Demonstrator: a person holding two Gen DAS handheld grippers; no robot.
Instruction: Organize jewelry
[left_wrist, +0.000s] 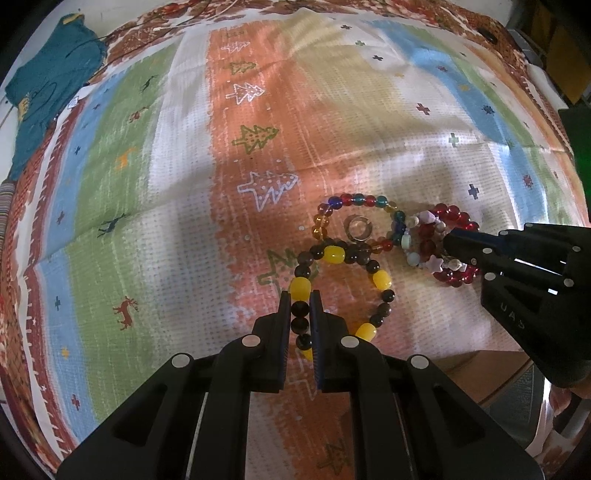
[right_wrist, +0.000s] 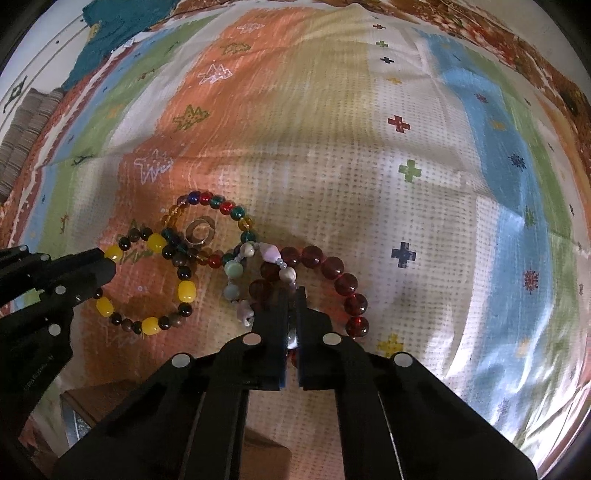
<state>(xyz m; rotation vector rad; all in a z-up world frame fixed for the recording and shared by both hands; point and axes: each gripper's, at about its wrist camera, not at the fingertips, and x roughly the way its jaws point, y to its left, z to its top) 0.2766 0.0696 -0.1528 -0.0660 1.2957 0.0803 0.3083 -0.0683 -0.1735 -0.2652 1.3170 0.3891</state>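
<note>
Several bead bracelets lie tangled on a patterned cloth (left_wrist: 258, 110). My left gripper (left_wrist: 300, 295) is shut on the yellow-and-dark bead bracelet (left_wrist: 382, 279), with dark beads pinched between its pads. In the right wrist view that gripper (right_wrist: 109, 266) enters from the left onto the same bracelet (right_wrist: 186, 291). My right gripper (right_wrist: 291, 292) is shut where the pastel bead bracelet (right_wrist: 269, 253) crosses the dark red bead bracelet (right_wrist: 345, 284); the pastel strand runs into its jaws. It reaches in from the right (left_wrist: 448, 242). A multicolour glass bead bracelet (left_wrist: 369, 201) encircles a metal ring (left_wrist: 357, 229).
A teal cloth (left_wrist: 48, 85) lies at the far left corner. A brown box (right_wrist: 258, 454) sits below the grippers at the near edge. The patterned cloth (right_wrist: 406, 110) stretches bare beyond and to the right of the jewelry.
</note>
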